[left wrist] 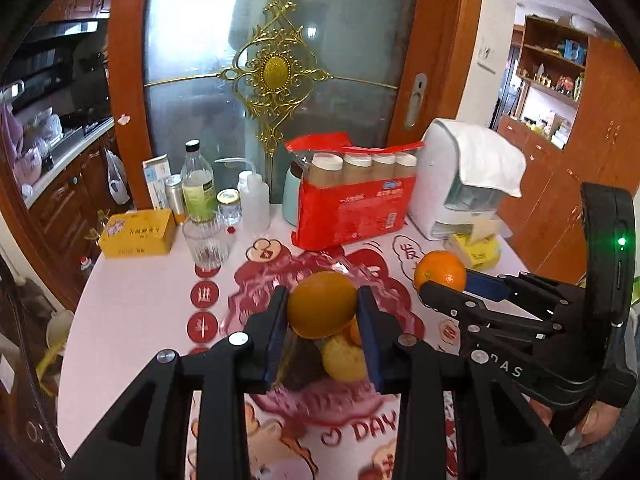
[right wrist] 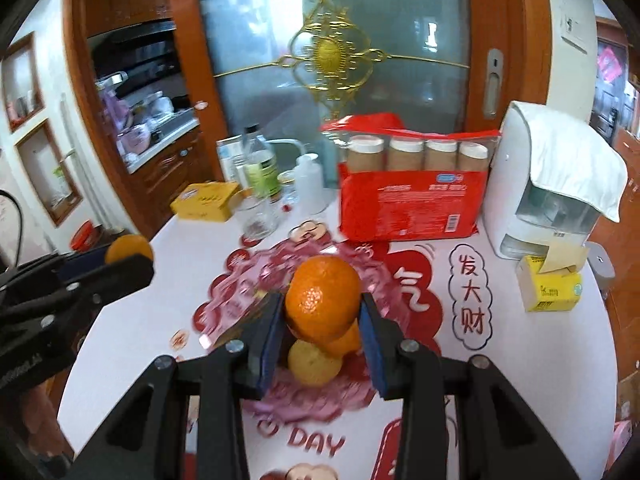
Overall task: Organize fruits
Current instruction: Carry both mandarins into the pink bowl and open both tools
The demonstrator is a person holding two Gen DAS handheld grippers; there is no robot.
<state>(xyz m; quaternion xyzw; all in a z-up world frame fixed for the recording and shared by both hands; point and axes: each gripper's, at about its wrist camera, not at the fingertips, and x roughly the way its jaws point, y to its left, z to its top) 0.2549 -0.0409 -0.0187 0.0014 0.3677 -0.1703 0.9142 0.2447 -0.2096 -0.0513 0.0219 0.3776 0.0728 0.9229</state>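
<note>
Two oranges (left wrist: 322, 304) (right wrist: 323, 298): deep orange, glossy | lemon (right wrist: 314, 362): pale yellow | grippers (left wrist: 322, 320) (right wrist: 322, 328): black, blue pads | tablecloth (right wrist: 400, 420): white, red festive print, black-outlined characters | snack pack (right wrist: 412, 204): red | box (left wrist: 136, 234): yellow | towel (right wrist: 576, 160): white | door (left wrist: 276, 68): frosted glass, gold filigree, wood frame

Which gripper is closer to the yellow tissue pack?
Right. The right gripper, holding an orange, is just beside the yellow tissue pack. The left gripper, with another orange, sits farther left.
</note>
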